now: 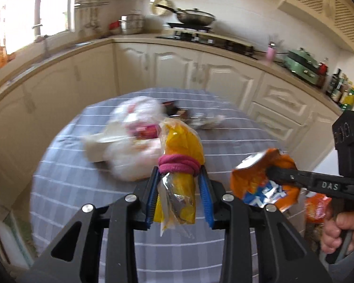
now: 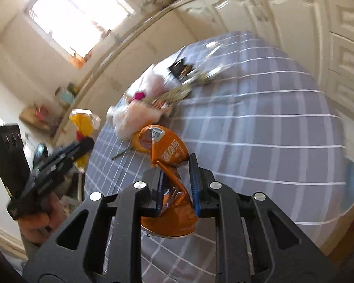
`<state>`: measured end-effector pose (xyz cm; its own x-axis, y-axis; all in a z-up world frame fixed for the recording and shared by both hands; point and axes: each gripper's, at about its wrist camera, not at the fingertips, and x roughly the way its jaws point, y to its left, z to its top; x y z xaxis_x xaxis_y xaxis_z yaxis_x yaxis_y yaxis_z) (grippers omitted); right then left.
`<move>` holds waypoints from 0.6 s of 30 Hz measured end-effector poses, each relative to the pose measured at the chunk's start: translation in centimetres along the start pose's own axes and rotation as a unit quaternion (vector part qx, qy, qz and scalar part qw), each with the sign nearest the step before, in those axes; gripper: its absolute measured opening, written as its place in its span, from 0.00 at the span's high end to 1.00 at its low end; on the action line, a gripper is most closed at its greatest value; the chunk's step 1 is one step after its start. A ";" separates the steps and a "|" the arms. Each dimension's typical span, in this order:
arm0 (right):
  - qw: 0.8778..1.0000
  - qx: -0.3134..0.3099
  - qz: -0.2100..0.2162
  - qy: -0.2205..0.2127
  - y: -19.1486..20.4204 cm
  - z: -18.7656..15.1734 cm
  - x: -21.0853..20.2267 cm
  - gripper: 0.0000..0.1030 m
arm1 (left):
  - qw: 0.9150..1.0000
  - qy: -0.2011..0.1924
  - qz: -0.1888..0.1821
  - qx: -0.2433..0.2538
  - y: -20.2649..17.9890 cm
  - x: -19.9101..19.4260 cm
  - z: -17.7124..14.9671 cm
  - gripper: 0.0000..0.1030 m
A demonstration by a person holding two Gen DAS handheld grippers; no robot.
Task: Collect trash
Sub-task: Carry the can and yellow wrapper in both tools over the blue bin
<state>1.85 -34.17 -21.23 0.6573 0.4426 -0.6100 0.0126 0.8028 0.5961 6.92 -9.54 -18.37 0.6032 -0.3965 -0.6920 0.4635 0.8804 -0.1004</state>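
Observation:
My left gripper (image 1: 179, 173) is shut on a yellow plastic bag (image 1: 183, 146) tied with a pink band, held above the table; it also shows in the right wrist view (image 2: 82, 123). My right gripper (image 2: 177, 165) is shut on an orange snack wrapper (image 2: 164, 149), also lifted; the wrapper shows at the right of the left wrist view (image 1: 263, 179). More trash lies on the grey checked tablecloth (image 1: 236, 146): a white plastic bag with pink packaging (image 1: 129, 136), a dark wrapper (image 1: 174, 110) and crumpled foil (image 1: 207, 122).
Cream kitchen cabinets (image 1: 177, 68) and a counter with a stove and pan (image 1: 193, 17) stand behind the table. Bottles and a green appliance (image 1: 302, 64) sit at the counter's right. Another orange packet (image 1: 316, 207) lies low beside the table's right edge.

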 end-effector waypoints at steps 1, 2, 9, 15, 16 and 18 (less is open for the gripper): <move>1.000 0.012 -0.004 -0.016 -1.1 0.2 -1.2 0.82 | 1.000 0.001 -0.010 0.002 -0.9 0.3 0.2 0.70; 0.999 0.023 -0.010 -0.033 -2.4 0.5 -2.6 0.82 | 1.000 0.001 -0.026 0.006 -2.4 0.8 0.5 0.70; 0.983 0.089 -0.090 -0.133 -11.3 1.3 -12.9 0.82 | 0.991 0.022 -0.110 0.067 -14.0 5.4 2.4 0.70; 0.955 0.158 -0.184 -0.170 -20.4 -0.6 -19.4 0.82 | 0.973 0.060 -0.182 0.127 -25.7 10.3 2.6 0.69; 0.952 0.167 -0.193 -0.169 -21.6 -0.9 -19.7 0.82 | 0.968 0.077 -0.196 0.136 -27.9 11.7 2.3 0.69; 0.943 0.195 -0.214 -0.164 -24.8 -1.8 -19.8 0.82 | 0.961 0.103 -0.211 0.144 -30.8 14.0 1.7 0.69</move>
<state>-12.81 -62.10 -24.84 0.7259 -0.0869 -0.6823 0.5635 0.6441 0.5174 2.17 -42.65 -23.71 0.1952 -0.6164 -0.7629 0.8172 0.5323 -0.2210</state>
